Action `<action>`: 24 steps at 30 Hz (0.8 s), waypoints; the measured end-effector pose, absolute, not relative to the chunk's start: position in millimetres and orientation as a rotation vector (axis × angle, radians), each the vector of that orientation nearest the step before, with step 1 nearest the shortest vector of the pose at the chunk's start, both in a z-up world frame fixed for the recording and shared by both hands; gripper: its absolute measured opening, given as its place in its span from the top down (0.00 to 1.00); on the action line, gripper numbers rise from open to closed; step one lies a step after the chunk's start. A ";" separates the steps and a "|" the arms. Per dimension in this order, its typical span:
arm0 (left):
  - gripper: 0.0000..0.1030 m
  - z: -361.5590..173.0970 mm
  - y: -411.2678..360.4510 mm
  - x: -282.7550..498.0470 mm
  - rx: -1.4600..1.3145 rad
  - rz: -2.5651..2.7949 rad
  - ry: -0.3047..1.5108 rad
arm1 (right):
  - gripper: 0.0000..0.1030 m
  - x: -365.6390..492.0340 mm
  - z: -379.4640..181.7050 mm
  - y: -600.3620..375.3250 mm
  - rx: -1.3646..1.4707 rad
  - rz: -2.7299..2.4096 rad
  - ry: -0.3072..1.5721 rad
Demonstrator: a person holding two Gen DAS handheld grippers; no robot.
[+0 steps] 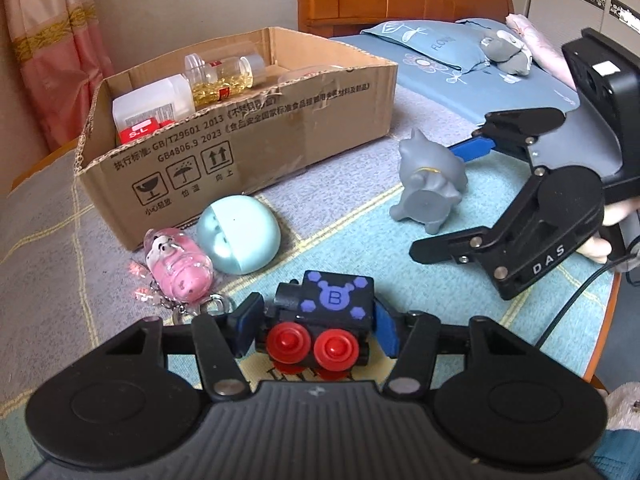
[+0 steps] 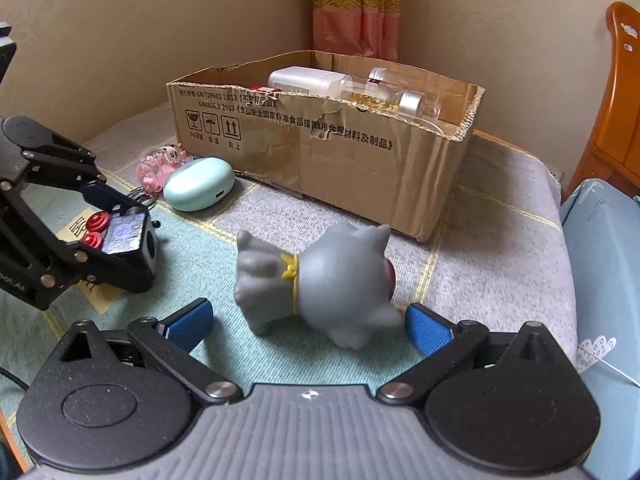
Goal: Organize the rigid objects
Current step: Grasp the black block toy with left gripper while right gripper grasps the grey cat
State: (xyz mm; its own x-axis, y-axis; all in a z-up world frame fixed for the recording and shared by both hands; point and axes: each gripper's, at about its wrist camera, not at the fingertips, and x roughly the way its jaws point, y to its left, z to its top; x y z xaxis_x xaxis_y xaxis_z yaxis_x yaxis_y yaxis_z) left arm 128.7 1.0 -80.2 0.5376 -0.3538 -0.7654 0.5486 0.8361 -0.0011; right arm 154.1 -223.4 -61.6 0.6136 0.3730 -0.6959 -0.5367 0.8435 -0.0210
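Left gripper (image 1: 316, 330) is angled down over the striped grey-and-teal blanket (image 1: 360, 216), blue pads pressed against either side of the small black toy train with red wheels and a purple "B" panel (image 1: 326, 320). The train lies tipped over, wheels facing the left wrist camera, its chimney end pointing left and its long axis running straight across between the pads.

Just beyond it on the left sits the pink pig keychain in clear plastic (image 1: 180, 268), touching the mint-green rounded earbud case (image 1: 236, 236), both just in front of the open brown cardboard box (image 1: 256, 136). Inside the box lie a white plastic bottle (image 1: 154, 102) and a clear bottle of golden capsules (image 1: 222, 78).

Moving right, the grey rubber cat figurine with a yellow collar (image 2: 316, 280) lies on its side on the blanket, feet towards the right wrist camera, head to the right, long axis across the view. Right gripper (image 2: 308, 322) tilts down around it, jaws spread wide, a blue pad either side; the right one looks very close to its head, though contact I cannot tell. A hand (image 1: 600, 236) holds that gripper from behind.
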 end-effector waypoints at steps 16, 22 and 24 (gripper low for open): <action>0.38 -79.7 -1.2 129.9 0.278 -0.542 0.834 | 0.00 173.4 -56.2 -212.0 -0.290 0.569 0.783; 0.29 -80.9 -0.3 129.3 0.313 -0.544 0.826 | 0.03 173.1 -51.1 -210.4 -0.311 0.588 0.793; 0.29 -80.2 -1.5 127.5 0.320 -0.561 0.835 | 0.05 172.7 -49.1 -211.2 -0.306 0.592 0.795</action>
State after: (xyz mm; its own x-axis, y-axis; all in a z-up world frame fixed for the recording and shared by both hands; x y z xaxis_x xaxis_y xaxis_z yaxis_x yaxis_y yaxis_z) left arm 127.5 -1.5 -80.2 0.5392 -0.3411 -0.7700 0.5842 0.8101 0.0503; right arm 172.7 -211.2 -49.1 0.5515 0.3802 -0.7424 -0.6023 0.7973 -0.0390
